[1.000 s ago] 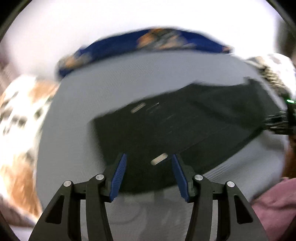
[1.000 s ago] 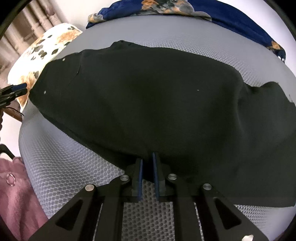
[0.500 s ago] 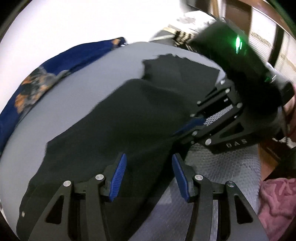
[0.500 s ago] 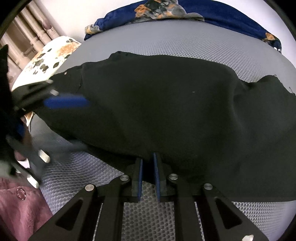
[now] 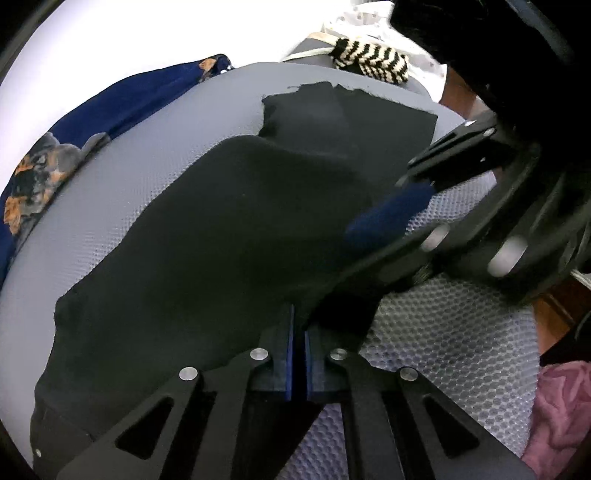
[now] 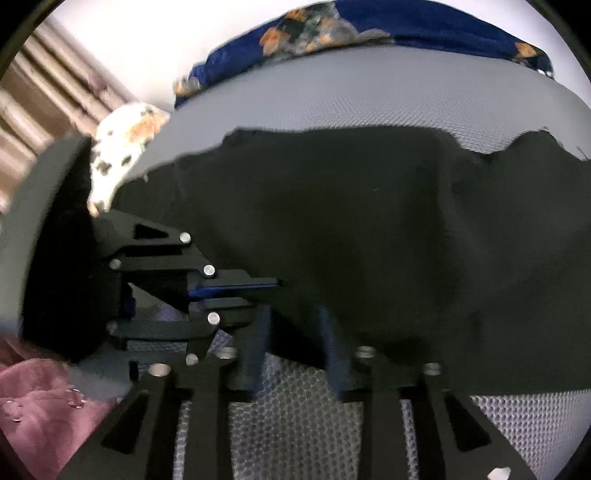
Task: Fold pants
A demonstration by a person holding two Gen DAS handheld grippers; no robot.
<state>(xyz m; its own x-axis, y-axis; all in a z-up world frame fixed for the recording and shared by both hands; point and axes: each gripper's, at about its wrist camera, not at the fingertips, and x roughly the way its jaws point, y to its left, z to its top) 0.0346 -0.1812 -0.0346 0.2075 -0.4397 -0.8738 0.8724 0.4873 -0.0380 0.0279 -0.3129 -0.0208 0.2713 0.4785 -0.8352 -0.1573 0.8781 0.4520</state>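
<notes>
Black pants (image 5: 236, 236) lie spread on a grey mesh-textured surface (image 5: 443, 339), long axis running from lower left to upper right in the left wrist view and across the frame in the right wrist view. The left gripper (image 5: 298, 325) has its jaws closed tight on the near edge of the fabric, the cloth pinched between the blue pads. The right gripper (image 6: 293, 332), just beside it along the same edge, is opening its jaws; the hem sits between its fingers (image 6: 255, 343), and the pads appear clear of it. Both grippers point steeply down at the near hem, the garment extending away from them toward a blue patterned cloth (image 6: 369, 26). Judged, the left hand alone now carries the edge for the coming fold.
</notes>
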